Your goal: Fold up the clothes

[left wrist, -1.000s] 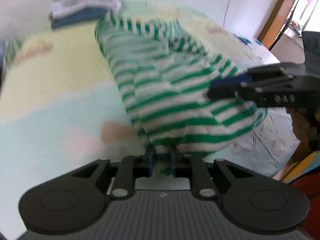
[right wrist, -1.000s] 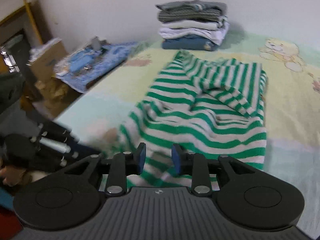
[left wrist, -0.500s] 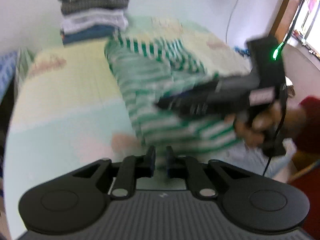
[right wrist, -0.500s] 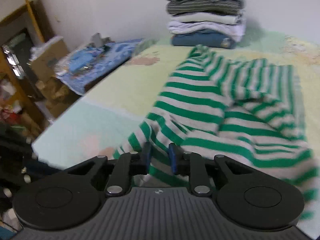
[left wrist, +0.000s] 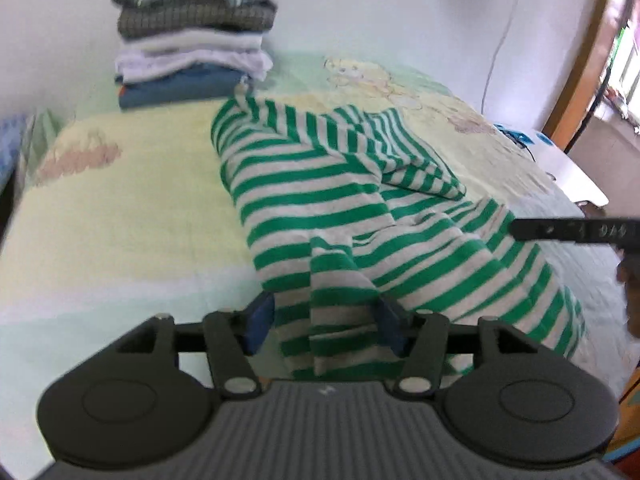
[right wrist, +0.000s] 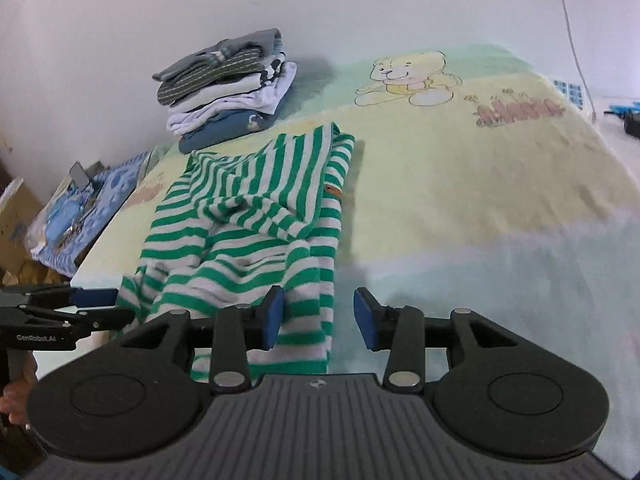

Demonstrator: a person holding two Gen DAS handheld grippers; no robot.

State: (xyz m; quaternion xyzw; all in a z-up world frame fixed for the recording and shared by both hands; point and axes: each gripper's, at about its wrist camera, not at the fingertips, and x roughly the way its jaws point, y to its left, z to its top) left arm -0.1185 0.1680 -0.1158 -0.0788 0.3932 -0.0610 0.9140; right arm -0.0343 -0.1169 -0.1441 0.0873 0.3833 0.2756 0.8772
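Observation:
A green-and-white striped garment lies rumpled on the bed, its top part folded over. My left gripper hovers at its near hem with the jaws opening. A fold of the hem sits between the blue pads, which do not press on it. In the right wrist view the same garment reaches its near right corner between the opening jaws of my right gripper, beside the left pad and loose. The other gripper shows in each view: the right one at the right edge, the left one at the left edge.
A stack of folded clothes stands at the bed's far end by the wall. The bear-print sheet spreads right of the garment. Blue items and a cardboard box lie off the bed's left side. A door frame rises at the right.
Both grippers' jaws have spread apart and let the striped hem go. The right gripper has swung from across the garment to the right edge of the left view. The garment now rests on the bed.

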